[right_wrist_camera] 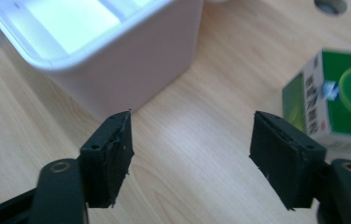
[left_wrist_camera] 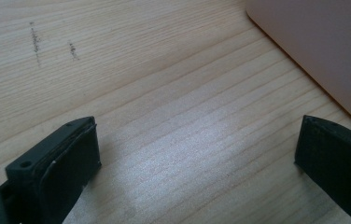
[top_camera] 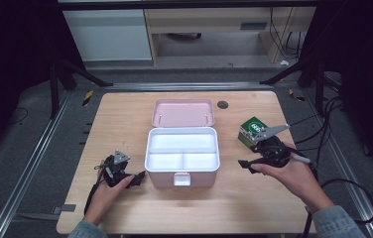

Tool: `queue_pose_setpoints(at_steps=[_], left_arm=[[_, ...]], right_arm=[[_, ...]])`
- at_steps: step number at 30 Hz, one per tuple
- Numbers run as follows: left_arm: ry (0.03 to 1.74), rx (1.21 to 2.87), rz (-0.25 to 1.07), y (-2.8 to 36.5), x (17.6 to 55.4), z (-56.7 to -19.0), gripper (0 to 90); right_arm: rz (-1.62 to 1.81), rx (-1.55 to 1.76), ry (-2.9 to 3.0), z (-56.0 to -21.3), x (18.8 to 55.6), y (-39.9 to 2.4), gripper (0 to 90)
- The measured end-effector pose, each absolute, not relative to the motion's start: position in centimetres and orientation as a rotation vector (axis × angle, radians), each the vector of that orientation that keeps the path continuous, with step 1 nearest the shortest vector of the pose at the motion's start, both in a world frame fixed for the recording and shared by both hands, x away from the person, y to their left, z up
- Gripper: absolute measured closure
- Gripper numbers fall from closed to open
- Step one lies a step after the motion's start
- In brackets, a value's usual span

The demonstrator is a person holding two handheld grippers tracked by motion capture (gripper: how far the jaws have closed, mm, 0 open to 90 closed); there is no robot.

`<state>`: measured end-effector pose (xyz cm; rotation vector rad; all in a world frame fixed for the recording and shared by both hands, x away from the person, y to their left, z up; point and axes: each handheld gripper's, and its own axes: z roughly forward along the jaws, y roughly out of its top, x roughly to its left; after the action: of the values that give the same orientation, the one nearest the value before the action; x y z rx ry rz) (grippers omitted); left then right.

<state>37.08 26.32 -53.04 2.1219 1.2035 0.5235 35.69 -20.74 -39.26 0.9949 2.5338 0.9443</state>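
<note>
High view: a pink storage box [top_camera: 182, 157] sits open at the middle of the wooden table [top_camera: 125, 116], its white inside split into one long compartment at the back and two smaller ones at the front, with a small latch tab on the front wall. Its pink lid [top_camera: 183, 113] is laid back flat behind it, rounded at the corners. To the right of the box, apart from it, stands a small green and white carton [top_camera: 250, 130] with a round white mark on its green top face. The right gripper [top_camera: 246, 164] is held just in front of the carton, between it and the box, and does not touch either. In the right gripper view its jaws stand apart over bare wood with nothing between them; the carton [right_wrist_camera: 337, 100] lies just beyond the right-hand jaw, slightly blurred, and a corner of the box [right_wrist_camera: 131, 60] beyond the left-hand one. The left gripper [top_camera: 137, 177] rests near the front left corner of the box. In the left gripper view its jaws are spread wide over bare table with nothing held, the box's pink wall [left_wrist_camera: 323, 51] at the upper right.
</note>
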Motion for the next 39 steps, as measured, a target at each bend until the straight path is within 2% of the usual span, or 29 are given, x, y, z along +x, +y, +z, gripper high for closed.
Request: queue_pose_setpoints(at_steps=[1, 8, 15, 21, 31, 39], left_arm=[[1.204, 2.122, 0.523, 26.3, 37.1, -53.0, 0.0], [1.201, 2.121, 0.527, 26.3, 37.1, -53.0, 0.0], [1.203, 2.122, 0.524, 26.3, 37.1, -53.0, 0.0], [1.201, 2.12, 0.525, 26.3, 37.1, -53.1, 0.0], [1.196, 2.126, 0.522, 26.2, 36.6, -53.0, 0.0], [1.188, 2.123, 0.52, 26.2, 36.0, -53.1, 0.0]], right_arm=[[0.944, 0.995, 2.534, -39.3, 35.7, -20.7, 32.6], [0.911, 0.821, 2.595, -33.7, 37.7, -17.5, 43.6], [0.847, 0.705, 2.665, -31.8, 39.4, -13.9, 50.2], [0.888, 0.638, 2.699, -30.9, 40.4, -10.9, 52.1], [0.832, 0.537, 2.76, -31.3, 41.5, -7.4, 57.0], [0.772, 0.411, 2.826, -31.8, 42.2, -4.1, 66.8]])
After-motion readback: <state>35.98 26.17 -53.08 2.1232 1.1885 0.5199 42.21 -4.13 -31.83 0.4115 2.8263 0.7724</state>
